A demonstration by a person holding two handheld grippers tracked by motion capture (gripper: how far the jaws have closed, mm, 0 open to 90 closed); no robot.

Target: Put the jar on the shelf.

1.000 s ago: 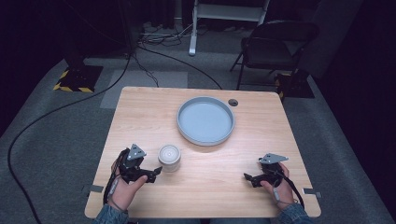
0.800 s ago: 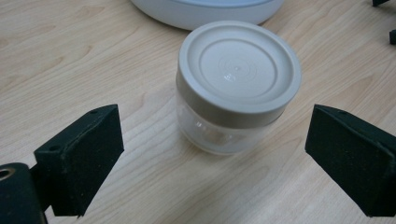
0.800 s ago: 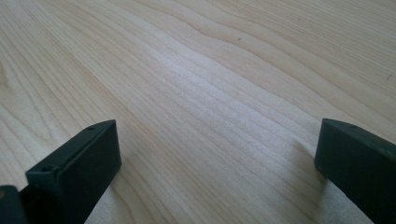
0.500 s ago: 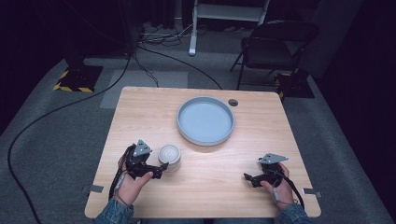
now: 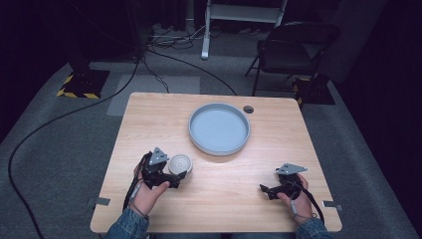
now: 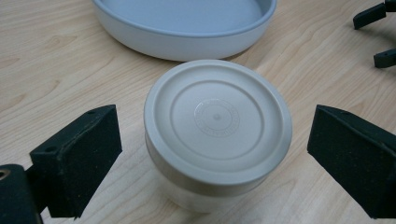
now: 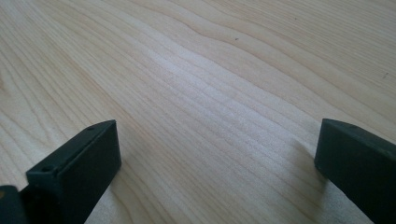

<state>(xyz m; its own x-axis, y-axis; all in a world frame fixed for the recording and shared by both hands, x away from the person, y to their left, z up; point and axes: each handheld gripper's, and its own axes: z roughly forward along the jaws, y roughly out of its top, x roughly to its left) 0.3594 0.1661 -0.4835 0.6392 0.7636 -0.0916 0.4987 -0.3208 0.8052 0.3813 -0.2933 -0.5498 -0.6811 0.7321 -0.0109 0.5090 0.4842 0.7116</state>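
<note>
Lidded white tub (image 6: 217, 135) stands upright on the wooden table (image 5: 234, 199), on the person's left half and just short of the grey round dish (image 5: 219, 128). In the left gripper view the tub sits squarely between the two black jaws, its flat cream lid with moulded rings facing up. The left gripper (image 6: 215, 154) has its jaws spread wide, one on each side of the tub, and a strip of bare wood shows between each pad and the tub's wall, so neither pad touches it. In the high view the left hand (image 5: 147, 194) holds this gripper low over the table with the tub right at its front end.

Beyond the tub, the grey dish lies near it but apart from it, with a strip of table between them; its low wall and pale blue-grey floor show in the left gripper view. The dish sits toward the far middle of the table.

The right gripper (image 7: 215, 163) rests well apart from the tub, near the table's right front corner, held by the right hand (image 5: 296, 199). Its jaws stand wide apart over plain wood grain, with nothing between them. Its jaw tips also show at the upper right of the left gripper view.
</note>
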